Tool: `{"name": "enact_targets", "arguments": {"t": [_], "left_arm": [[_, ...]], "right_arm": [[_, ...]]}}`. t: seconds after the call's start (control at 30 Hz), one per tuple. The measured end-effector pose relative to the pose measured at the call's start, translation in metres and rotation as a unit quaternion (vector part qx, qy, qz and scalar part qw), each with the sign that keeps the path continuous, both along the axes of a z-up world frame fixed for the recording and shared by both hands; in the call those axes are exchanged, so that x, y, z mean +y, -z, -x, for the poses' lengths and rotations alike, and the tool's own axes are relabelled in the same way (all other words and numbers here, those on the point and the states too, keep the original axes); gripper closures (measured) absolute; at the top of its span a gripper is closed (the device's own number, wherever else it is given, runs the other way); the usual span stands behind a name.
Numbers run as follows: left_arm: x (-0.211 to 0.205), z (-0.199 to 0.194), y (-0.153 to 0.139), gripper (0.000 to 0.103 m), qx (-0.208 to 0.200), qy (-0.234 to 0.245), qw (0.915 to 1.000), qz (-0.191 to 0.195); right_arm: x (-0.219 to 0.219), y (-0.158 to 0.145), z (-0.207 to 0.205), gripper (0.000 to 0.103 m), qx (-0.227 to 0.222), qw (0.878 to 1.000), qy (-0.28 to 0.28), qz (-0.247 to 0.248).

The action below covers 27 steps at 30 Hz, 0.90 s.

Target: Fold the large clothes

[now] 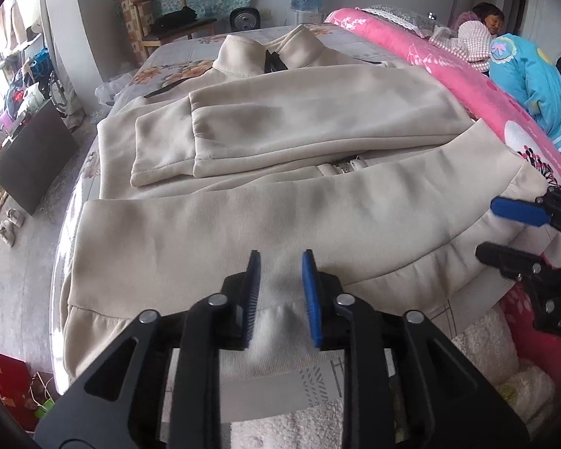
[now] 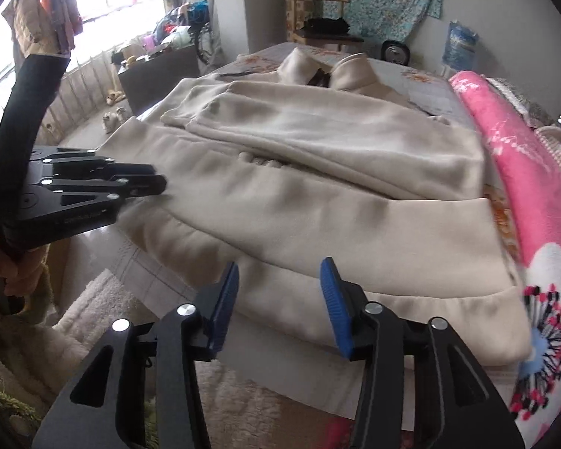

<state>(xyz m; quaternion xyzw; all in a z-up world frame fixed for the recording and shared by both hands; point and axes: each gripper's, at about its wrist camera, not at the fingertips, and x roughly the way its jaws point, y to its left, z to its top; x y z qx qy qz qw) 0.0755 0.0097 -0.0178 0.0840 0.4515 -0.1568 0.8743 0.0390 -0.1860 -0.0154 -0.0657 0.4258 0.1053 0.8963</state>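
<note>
beige jacket (image 1: 265,138) spread on the bed (image 1: 190,52), filling the frame's centre, collar at the upper centre, hem band lowest. left gripper (image 1: 280,262), lower centre, jaws apart over the hem, pressing nothing. right gripper (image 1: 505,232), right edge, jaws apart beside the hem's right end. the hem's long axis runs left to right; both grippers sit equally near it.
</note>
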Motion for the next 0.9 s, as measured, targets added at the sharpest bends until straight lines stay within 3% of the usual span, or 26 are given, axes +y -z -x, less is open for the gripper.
{"name": "enact_targets", "arguments": {"t": [0.17, 0.27, 0.43, 0.5, 0.63, 0.73, 0.9], "left_arm": [[0.001, 0.005, 0.009, 0.054, 0.021, -0.018, 0.9992, -0.027], [0.002, 0.003, 0.013, 0.042, 0.023, -0.038, 0.9985, -0.032], [0.005, -0.001, 0.013, 0.036, 0.032, -0.050, 0.9979, -0.028], [0.005, -0.001, 0.014, 0.035, 0.032, -0.053, 0.9976, -0.031], [0.005, -0.002, 0.014, 0.032, 0.034, -0.061, 0.9971, -0.031], [0.006, -0.003, 0.014, 0.028, 0.034, -0.065, 0.9968, -0.032], [0.007, -0.005, 0.014, 0.025, 0.037, -0.070, 0.9963, -0.032]], "right_arm": [[-0.052, 0.015, -0.006, 0.048, 0.016, 0.994, 0.107, 0.031], [-0.074, 0.031, -0.011, 0.045, 0.037, 0.988, 0.146, -0.020], [-0.067, 0.011, -0.011, 0.044, 0.013, 0.989, 0.138, -0.052], [-0.062, 0.007, -0.013, 0.032, 0.002, 0.990, 0.128, -0.066], [-0.051, 0.028, -0.025, 0.021, 0.034, 0.991, 0.126, -0.028], [-0.039, 0.028, -0.026, 0.018, 0.028, 0.993, 0.115, 0.020], [-0.037, 0.011, -0.027, 0.018, 0.016, 0.994, 0.108, -0.002]]}}
